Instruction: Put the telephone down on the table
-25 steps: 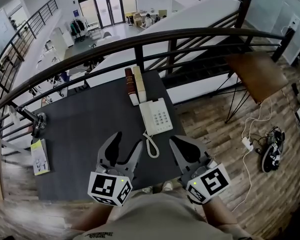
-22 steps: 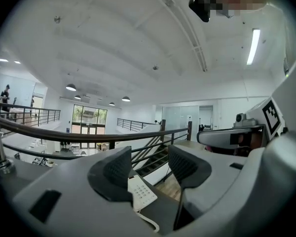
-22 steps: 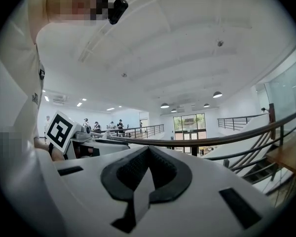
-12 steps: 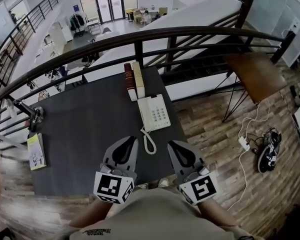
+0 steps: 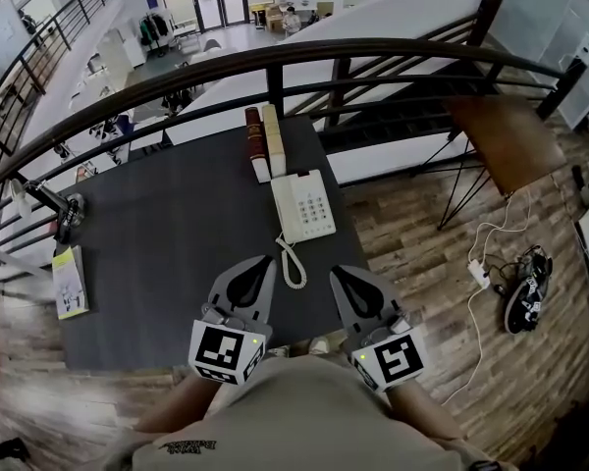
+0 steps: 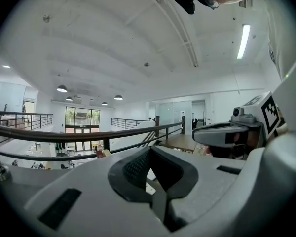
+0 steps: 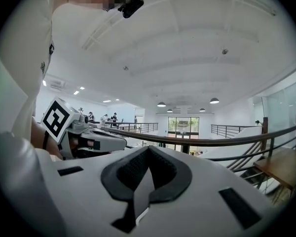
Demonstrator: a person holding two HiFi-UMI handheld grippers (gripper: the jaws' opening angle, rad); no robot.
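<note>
We see the white telephone [image 5: 304, 206] resting flat on the dark table [image 5: 167, 234], close to its right edge and just on our side of two books [image 5: 265, 143] set side by side, with its coiled cord [image 5: 293, 265] trailing toward us. We hold the left gripper [image 5: 267, 261] and the right gripper [image 5: 336, 272] side by side at the table's near edge, apart from the telephone, with the cord's loop between their tips. The left jaws have just been closing and now meet on nothing; the right jaws are likewise clenched and empty.
</note>
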